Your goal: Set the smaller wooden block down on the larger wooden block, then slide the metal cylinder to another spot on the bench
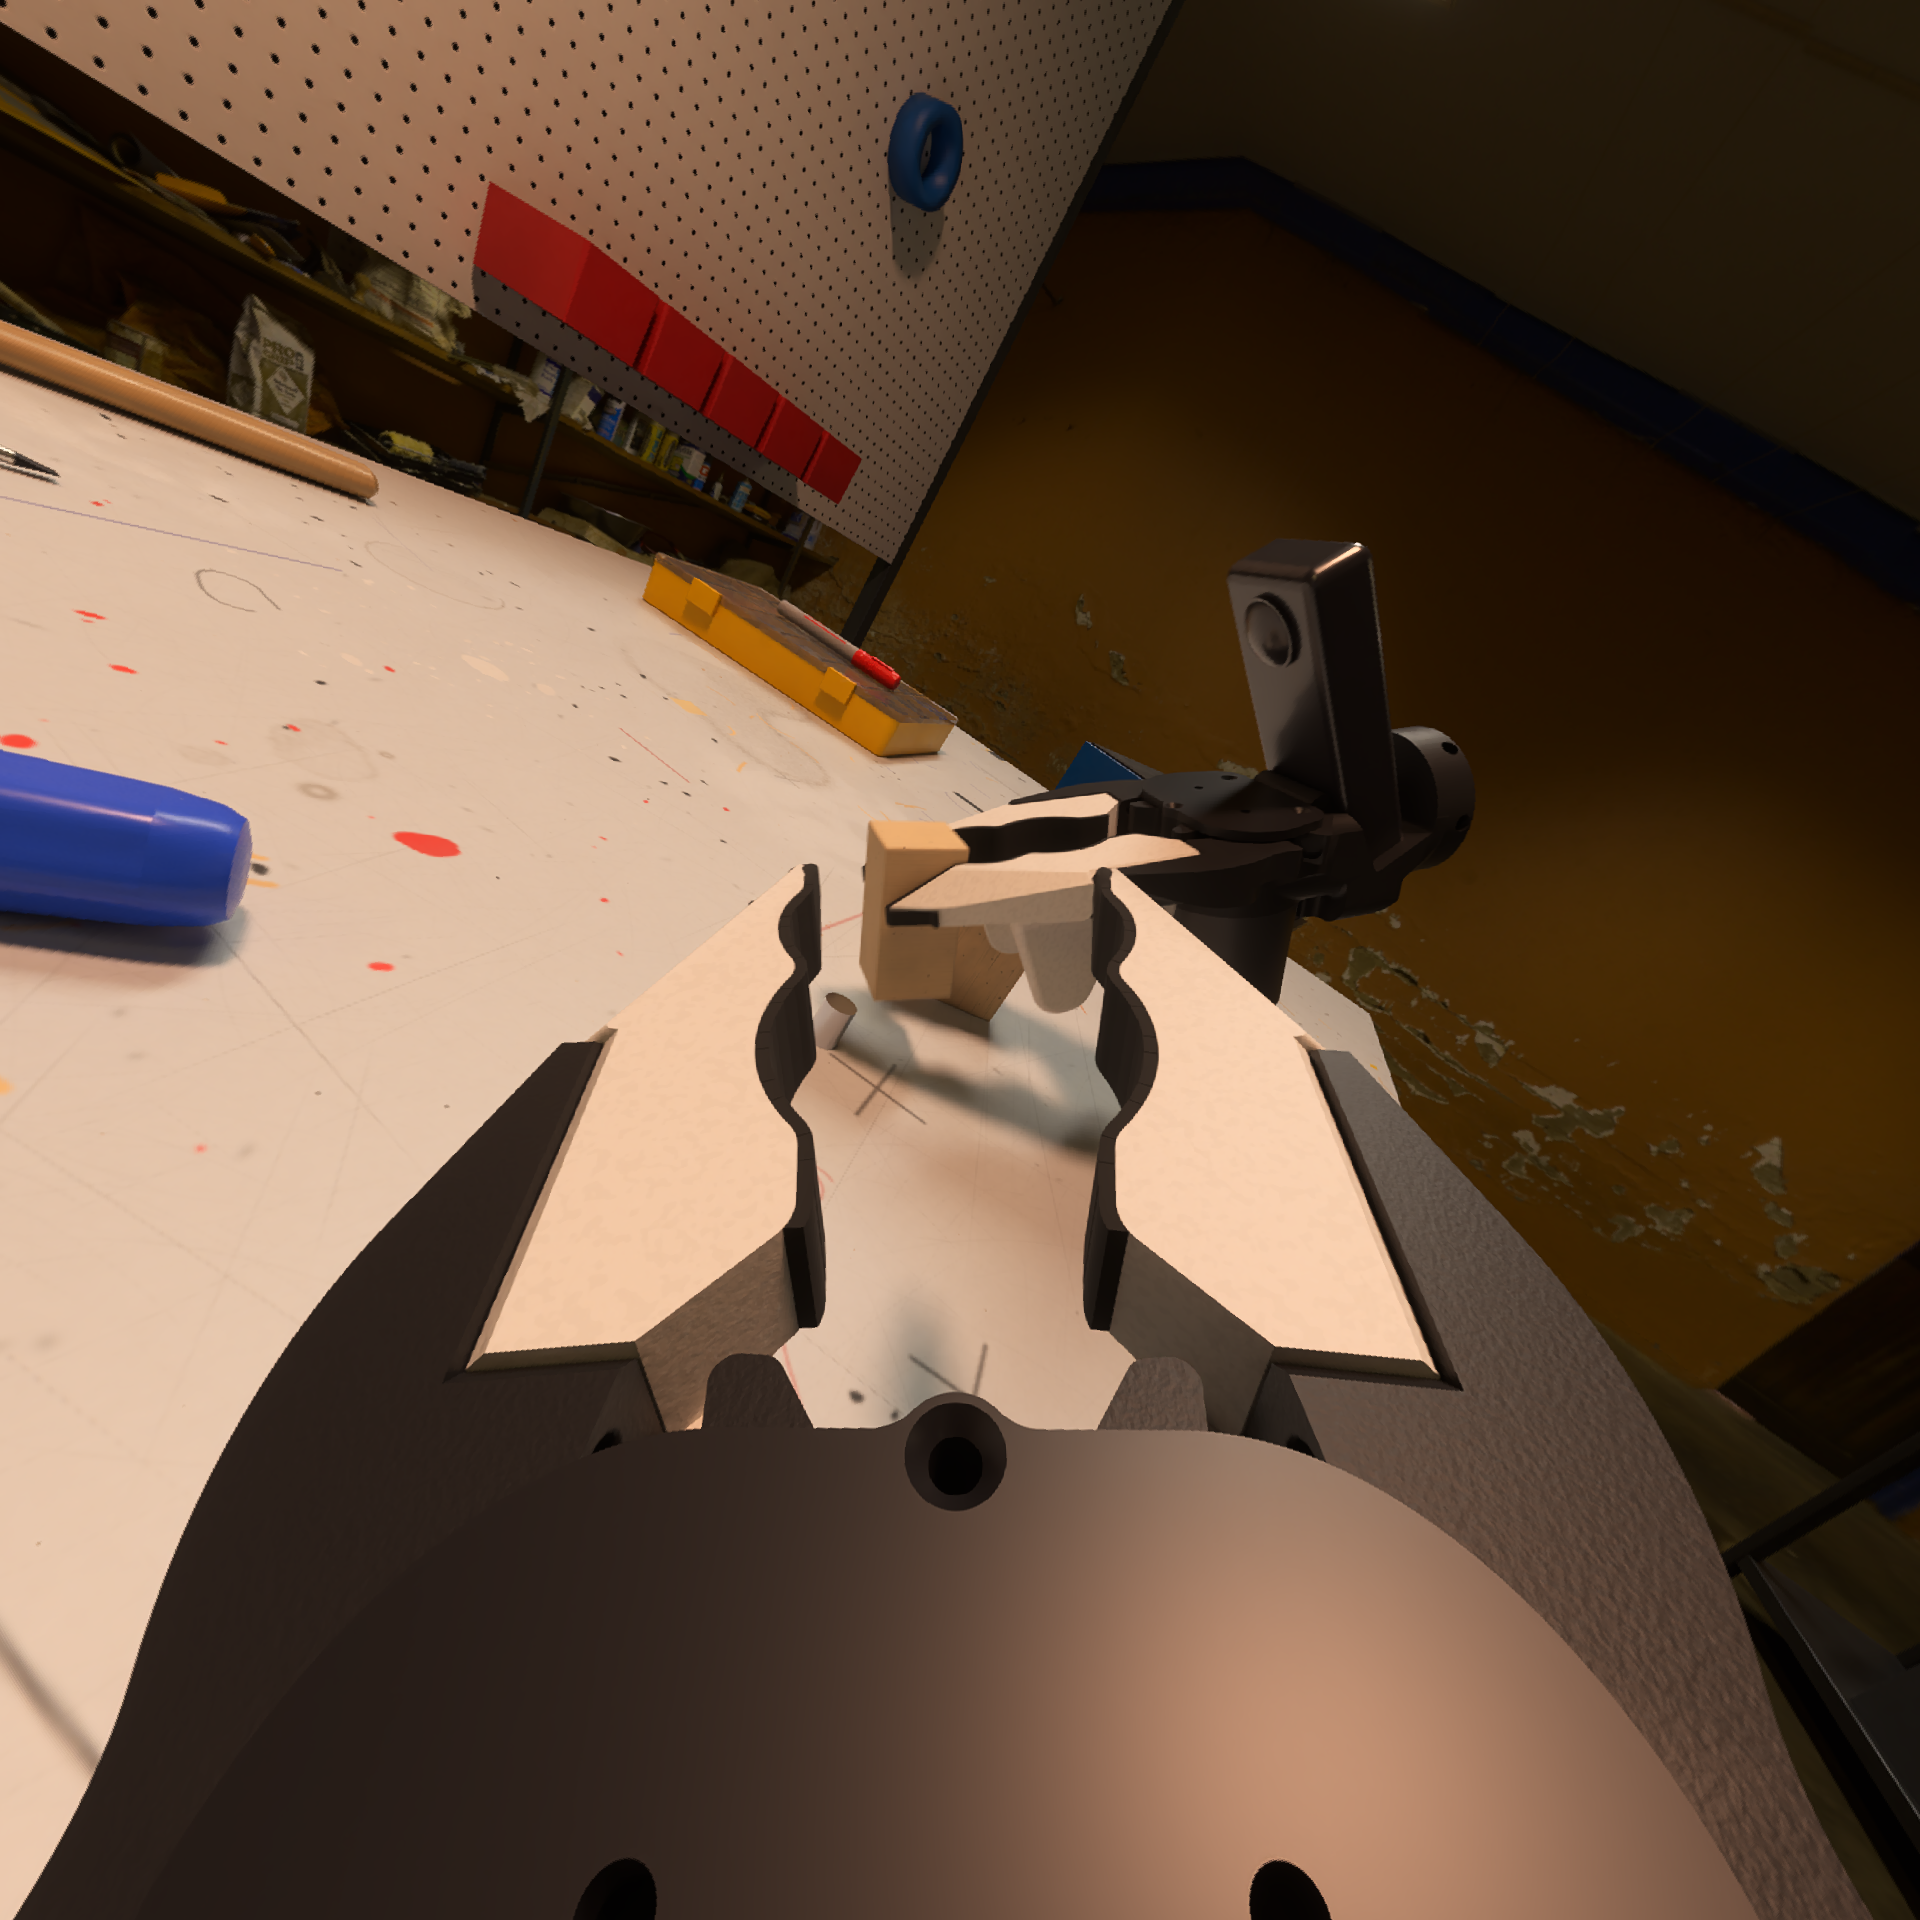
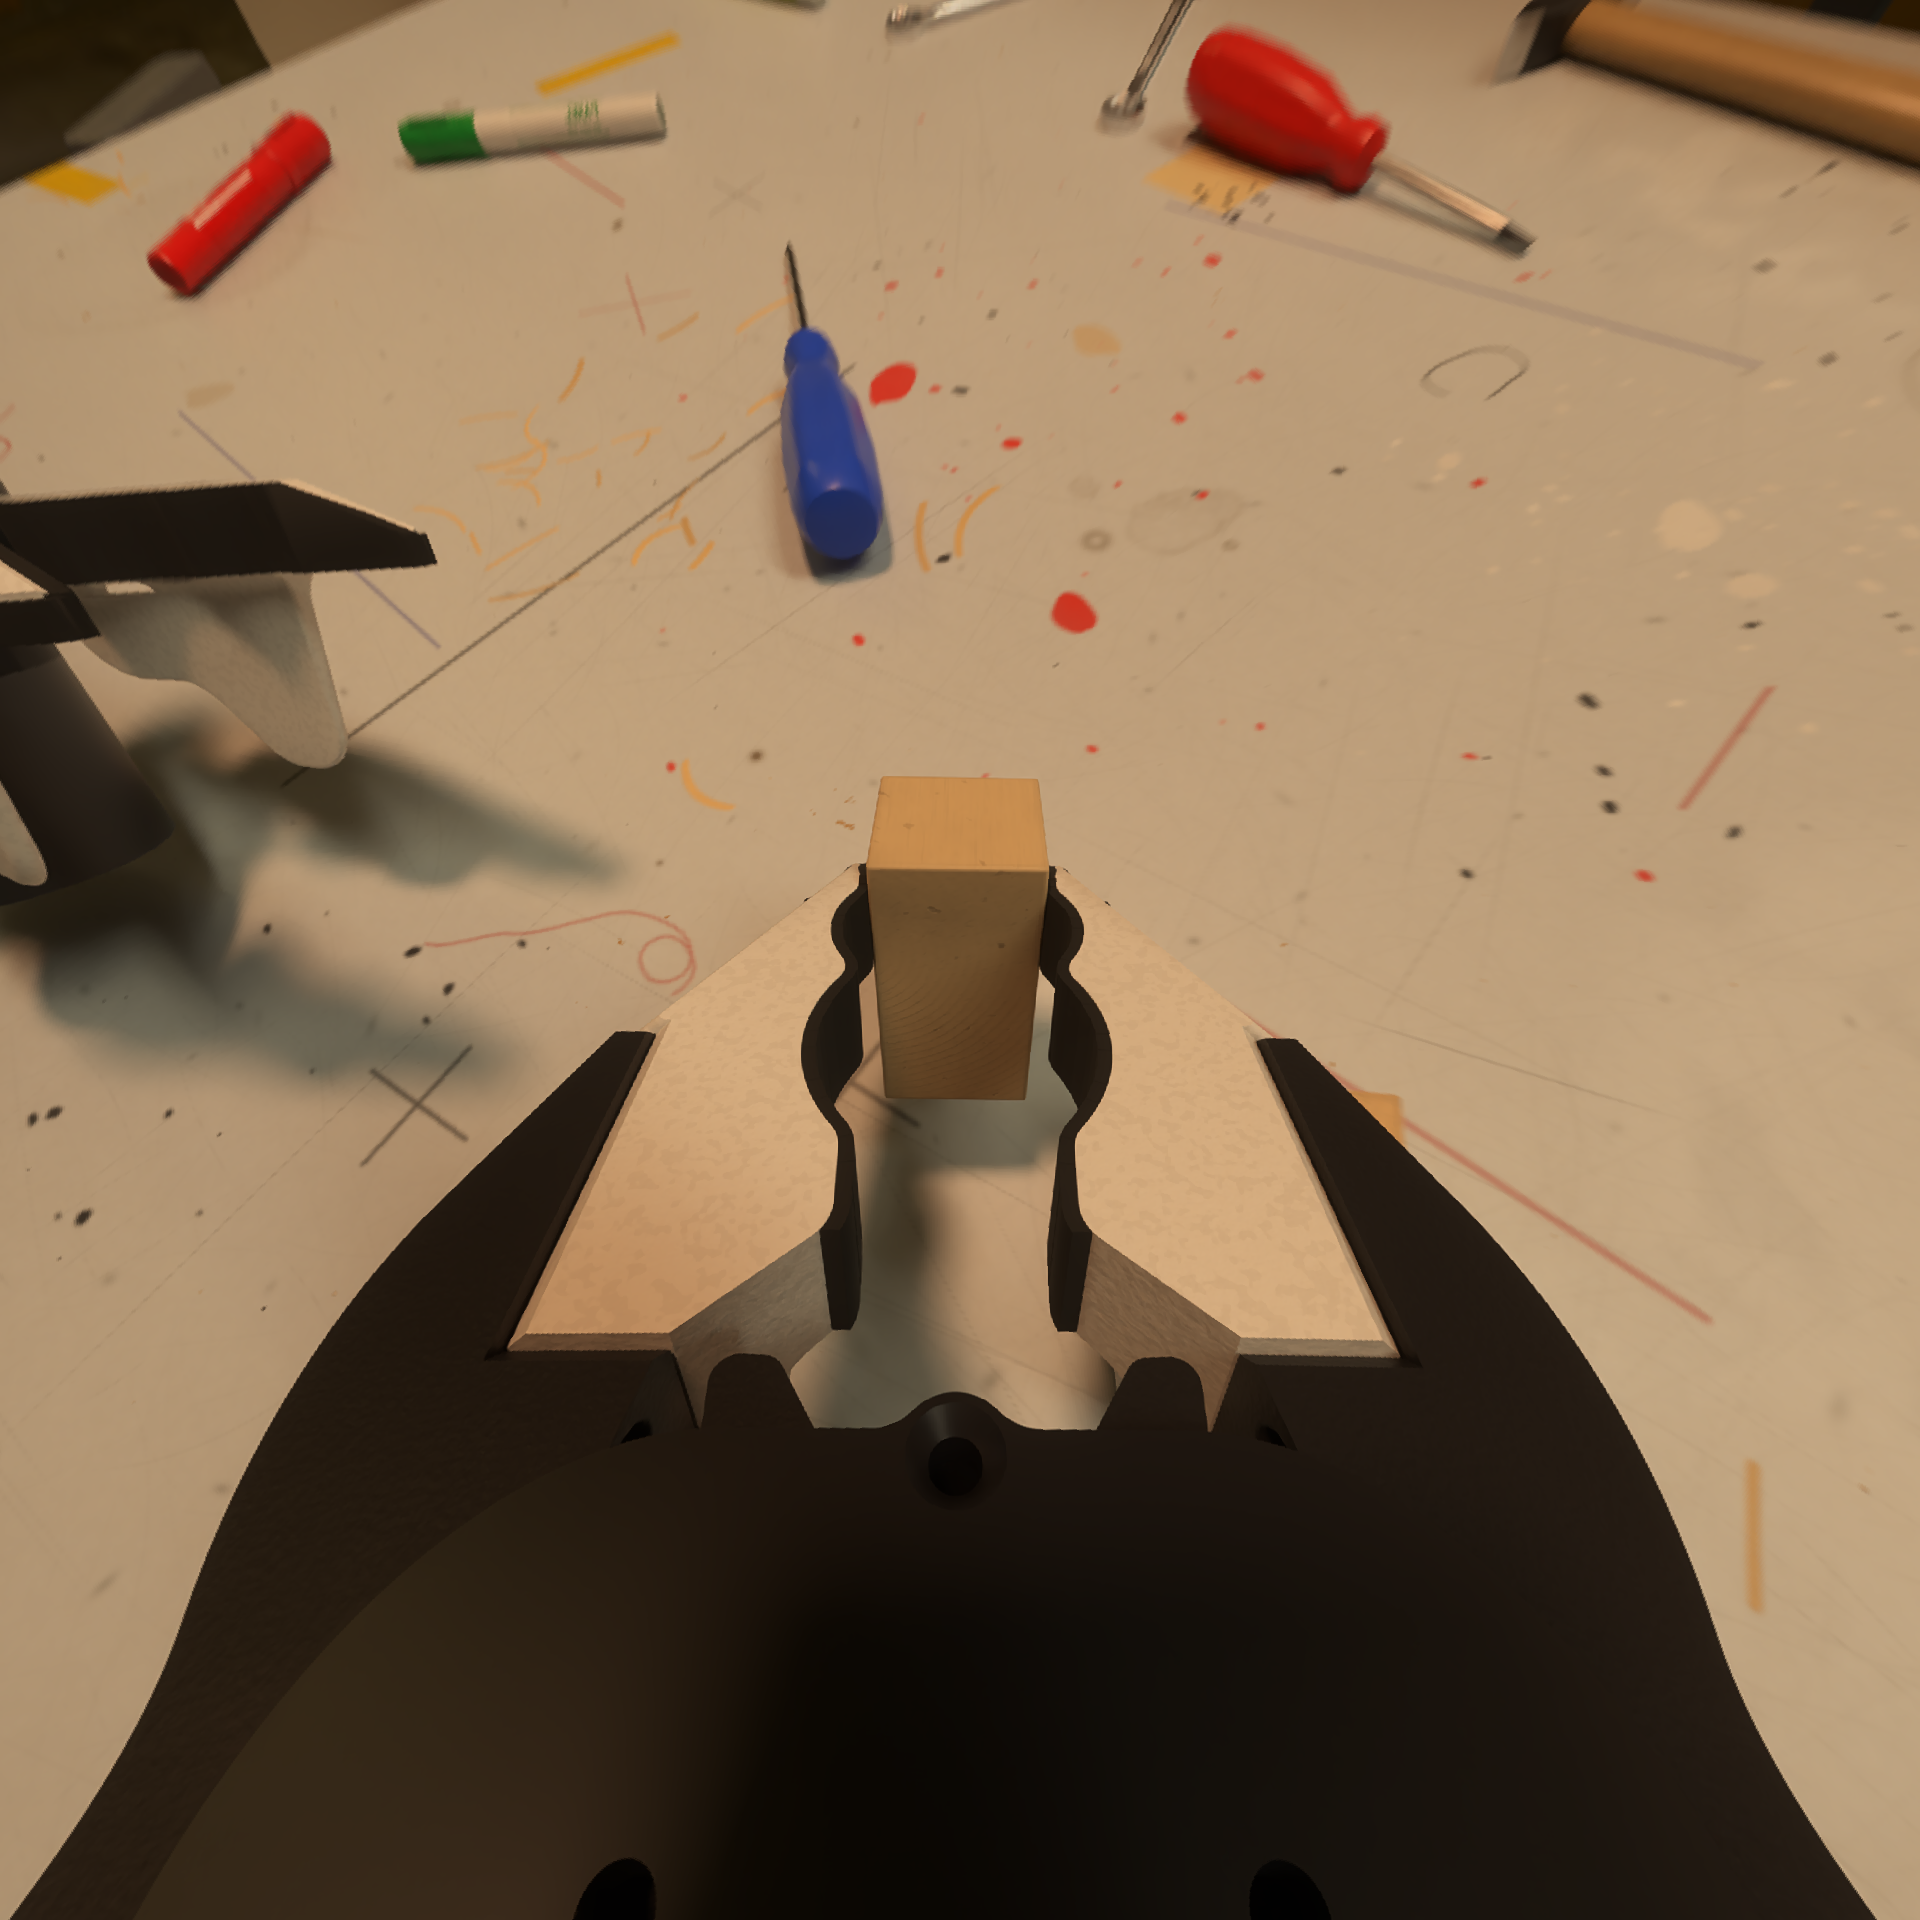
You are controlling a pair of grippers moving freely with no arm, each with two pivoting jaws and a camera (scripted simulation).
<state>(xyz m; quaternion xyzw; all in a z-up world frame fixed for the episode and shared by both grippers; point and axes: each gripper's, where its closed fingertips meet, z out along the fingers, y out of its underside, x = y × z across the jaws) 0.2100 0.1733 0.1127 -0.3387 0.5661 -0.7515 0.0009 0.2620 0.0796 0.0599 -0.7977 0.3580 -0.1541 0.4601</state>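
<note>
My right gripper [image 2: 956, 883] is shut on a small pale wooden block [image 2: 956, 987] and holds it upright above the bench [image 2: 1351, 675], with its shadow below. In the left wrist view this right gripper [image 1: 925, 873] holds the block [image 1: 904, 956] just beyond my own fingertips. My left gripper [image 1: 951, 894] is open and empty, low over the bench. It also shows at the left of the right wrist view [image 2: 364, 644]. A small metal cylinder [image 1: 836, 1020] stands on the bench beside my left gripper's left fingertip. I cannot make out a larger wooden block.
A blue screwdriver [image 2: 831, 457] lies ahead of the right gripper. Farther off lie a red-handled tool [image 2: 1288, 109], a red marker [image 2: 239, 203], a green marker [image 2: 530, 125] and a wooden handle [image 2: 1745, 62]. A yellow case [image 1: 790, 655] sits by the bench edge under a pegboard [image 1: 727, 156].
</note>
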